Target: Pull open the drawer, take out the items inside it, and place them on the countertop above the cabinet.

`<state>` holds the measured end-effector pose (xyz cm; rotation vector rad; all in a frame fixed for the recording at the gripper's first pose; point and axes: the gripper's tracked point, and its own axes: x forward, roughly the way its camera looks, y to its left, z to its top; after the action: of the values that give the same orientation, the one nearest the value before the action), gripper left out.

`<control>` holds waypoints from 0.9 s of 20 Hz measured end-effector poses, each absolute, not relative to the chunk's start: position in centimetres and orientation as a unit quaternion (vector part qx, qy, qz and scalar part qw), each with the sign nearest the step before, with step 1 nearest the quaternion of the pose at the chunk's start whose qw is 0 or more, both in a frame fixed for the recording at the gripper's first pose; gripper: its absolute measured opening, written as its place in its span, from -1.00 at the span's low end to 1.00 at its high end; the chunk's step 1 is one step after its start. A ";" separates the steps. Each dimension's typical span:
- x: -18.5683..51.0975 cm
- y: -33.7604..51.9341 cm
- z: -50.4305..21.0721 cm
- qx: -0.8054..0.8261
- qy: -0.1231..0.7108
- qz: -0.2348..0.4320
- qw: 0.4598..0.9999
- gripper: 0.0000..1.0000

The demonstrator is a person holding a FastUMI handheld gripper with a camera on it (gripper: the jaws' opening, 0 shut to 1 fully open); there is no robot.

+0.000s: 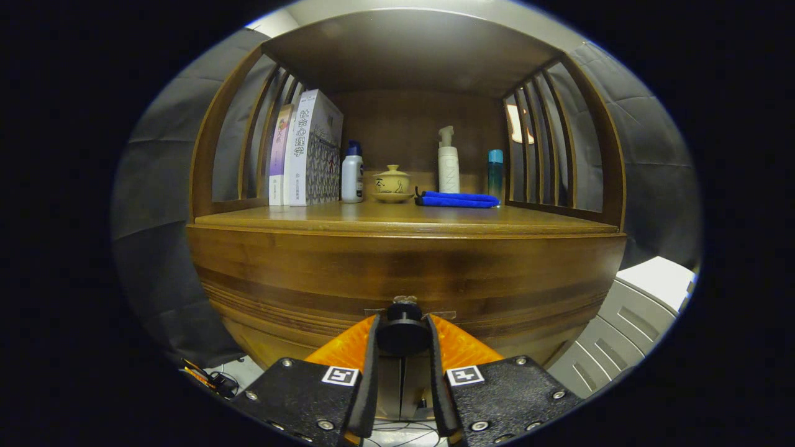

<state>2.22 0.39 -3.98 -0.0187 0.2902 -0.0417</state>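
- Wooden drawer front (pixel 404 273) is seen closed under the bench (pixel 404 218), its dark round knob (pixel 402 332) at the lower middle.
- That knob is pinched from both sides by the tongs (pixel 402 338), narrowed to its width.
- Books (pixel 307 152) are stood at the bench's back left corner, a white bottle (pixel 352 174) beside them.
- A lidded cup (pixel 392 183), blue cloth (pixel 458 199) and pump bottle (pixel 448 161) are set along the back edge.

Your gripper (pixel 404 338): two textured black finger mounts, each with silver screw heads along the edges and one square black-and-white fiducial marker near the inner corner. Ribbed fingers (pixel 348 347) taper forward from them.
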 end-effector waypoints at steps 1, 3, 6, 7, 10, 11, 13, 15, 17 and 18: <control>1.9 0.4 -3.9 -0.006 0.141 -0.021 0.990 -0.30; 0.9 0.3 -3.8 -0.010 0.142 -0.022 0.990 -0.30; -1.3 0.2 -3.5 -0.016 0.146 -0.023 0.989 -0.30; -2.0 0.3 -3.5 -0.018 0.146 -0.023 0.989 -0.31; -4.4 0.4 -3.2 -0.022 0.149 -0.022 0.988 -0.31; -5.1 0.5 -3.2 -0.021 0.149 -0.021 0.988 -0.31; -6.4 0.6 -3.1 -0.023 0.150 -0.019 0.988 -0.31; -7.7 0.6 -3.0 -0.027 0.151 -0.017 0.988 -0.30; -9.1 0.6 -2.8 -0.027 0.153 -0.016 0.988 -0.31; -9.7 0.6 -2.8 -0.027 0.154 -0.014 0.988 -0.31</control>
<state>-9.67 0.63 -2.77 -0.0543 0.3084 -0.0282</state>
